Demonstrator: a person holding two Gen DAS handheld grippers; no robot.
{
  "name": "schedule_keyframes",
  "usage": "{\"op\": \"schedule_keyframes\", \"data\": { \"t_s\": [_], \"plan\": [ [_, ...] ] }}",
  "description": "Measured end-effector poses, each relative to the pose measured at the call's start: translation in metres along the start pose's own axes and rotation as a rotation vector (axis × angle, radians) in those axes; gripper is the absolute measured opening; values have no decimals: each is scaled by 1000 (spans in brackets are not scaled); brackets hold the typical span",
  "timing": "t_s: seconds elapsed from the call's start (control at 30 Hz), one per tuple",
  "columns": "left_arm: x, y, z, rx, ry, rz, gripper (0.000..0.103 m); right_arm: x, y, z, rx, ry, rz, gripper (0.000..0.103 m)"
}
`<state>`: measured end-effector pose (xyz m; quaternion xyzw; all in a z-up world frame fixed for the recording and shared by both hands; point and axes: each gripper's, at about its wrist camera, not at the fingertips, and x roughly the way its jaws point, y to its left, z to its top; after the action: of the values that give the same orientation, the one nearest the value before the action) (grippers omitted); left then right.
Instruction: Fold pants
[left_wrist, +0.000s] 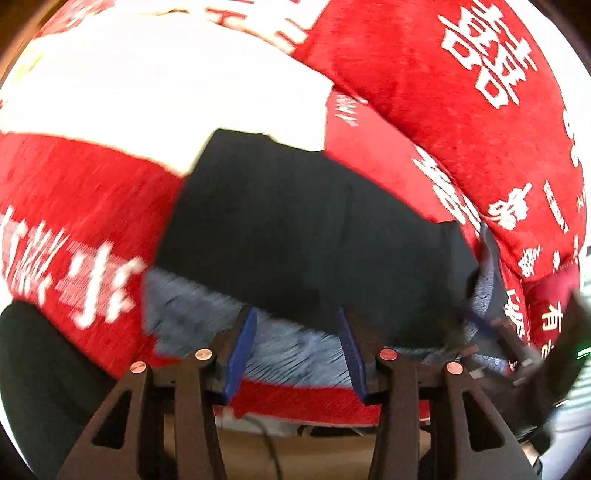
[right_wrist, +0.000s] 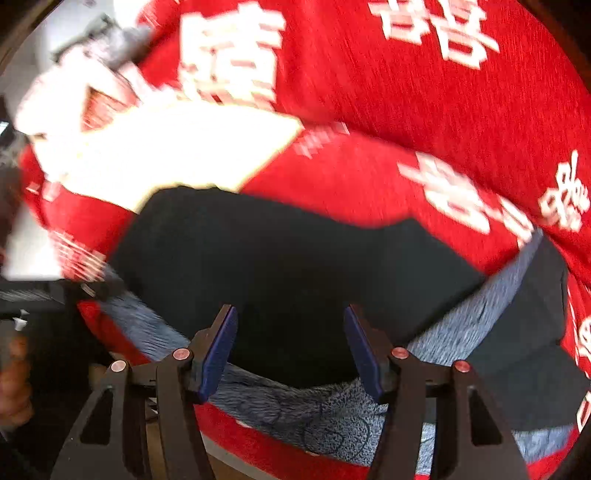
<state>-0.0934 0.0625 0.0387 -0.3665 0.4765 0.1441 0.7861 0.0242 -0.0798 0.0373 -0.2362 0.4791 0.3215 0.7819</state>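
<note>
Black pants (left_wrist: 303, 236) with a grey fleecy lining (left_wrist: 280, 343) lie folded on a red bedspread with white characters (left_wrist: 74, 206). My left gripper (left_wrist: 297, 321) is open, empty, just above the pants' near edge. In the right wrist view the same pants (right_wrist: 295, 266) fill the middle, grey lining (right_wrist: 332, 424) showing at the near edge. My right gripper (right_wrist: 290, 321) is open and empty over the black fabric. The right gripper also shows at the right edge of the left wrist view (left_wrist: 524, 354), blurred.
A red pillow with white characters (left_wrist: 461, 92) lies behind the pants on the right. A white patch of the bedspread (left_wrist: 147, 92) lies behind on the left. The bed's front edge and the floor (left_wrist: 295, 454) are just below the grippers.
</note>
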Motion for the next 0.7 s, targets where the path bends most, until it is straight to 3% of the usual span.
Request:
{"op": "schedule_keyframes", "data": {
  "t_s": [0.03, 0.17, 0.2, 0.23, 0.27, 0.37, 0.43, 0.57, 0.7],
  "plan": [
    [6, -10, 2, 28, 1, 2, 46, 9, -1, -10, 9, 42, -22, 64],
    [31, -26, -5, 153, 33, 104, 48, -2, -12, -41, 79, 6, 10, 63],
    [30, -31, -10, 195, 10, 124, 50, -5, -12, -46, 68, 3, 6, 64],
    [30, -36, -17, 240, 9, 149, 54, -8, -10, -50, 43, 0, -12, 64],
    [31, -37, -22, 260, 20, 174, 67, -9, -4, -52, 9, 3, -36, 64],
    [34, -38, -38, 318, 70, 220, 70, -25, -5, -50, 5, 1, -23, 64],
    [24, -41, -38, 325, 54, 212, 70, -39, -17, -43, 64, -48, 7, 65],
    [8, -62, -14, 292, 3, 135, 70, -64, -60, -20, 186, -148, -58, 80],
    [25, -116, 4, 368, -12, 154, 70, -59, -118, 9, 279, -136, -153, 81]
  ]
}}
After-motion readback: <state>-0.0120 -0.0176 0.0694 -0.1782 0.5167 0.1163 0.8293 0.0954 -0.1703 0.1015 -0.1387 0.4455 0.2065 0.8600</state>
